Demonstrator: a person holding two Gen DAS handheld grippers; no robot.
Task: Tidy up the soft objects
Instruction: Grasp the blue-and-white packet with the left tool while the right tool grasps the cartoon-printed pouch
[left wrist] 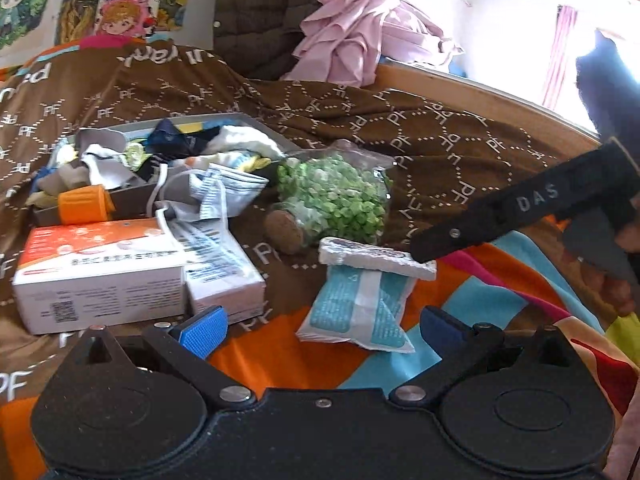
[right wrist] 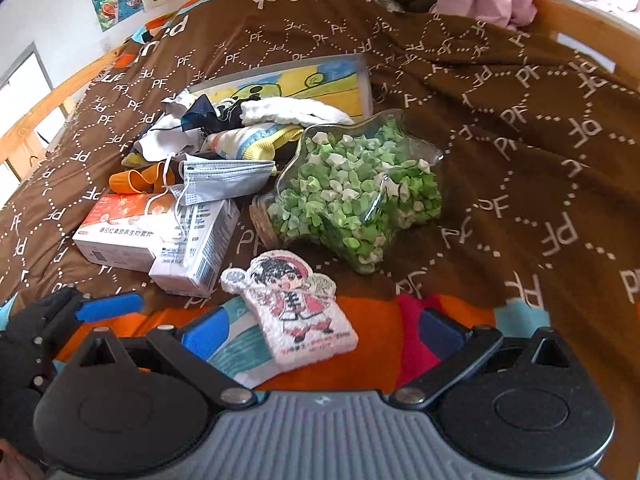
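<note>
A white knitted pad with a cartoon figure (right wrist: 296,308) lies on the bedspread on top of a teal tissue packet (right wrist: 236,344). My right gripper (right wrist: 322,334) stands open around the pad without touching it. In the left wrist view the packet (left wrist: 356,312) lies between the pads of my open left gripper (left wrist: 324,330), with the knitted pad (left wrist: 378,258) across its far end. A finger of the right gripper (left wrist: 520,204) reaches in from the right, its tip at the pad's edge. A grey tray (right wrist: 362,80) behind holds socks and cloths (right wrist: 260,120).
A star-shaped jar of green paper stars (right wrist: 356,196) lies on its side just beyond the pad. Two cartons (right wrist: 120,232), a face mask (right wrist: 224,180) and an orange cup (right wrist: 132,182) sit to the left. Pink cloth (left wrist: 360,36) and a wooden bed rail (left wrist: 480,100) are behind.
</note>
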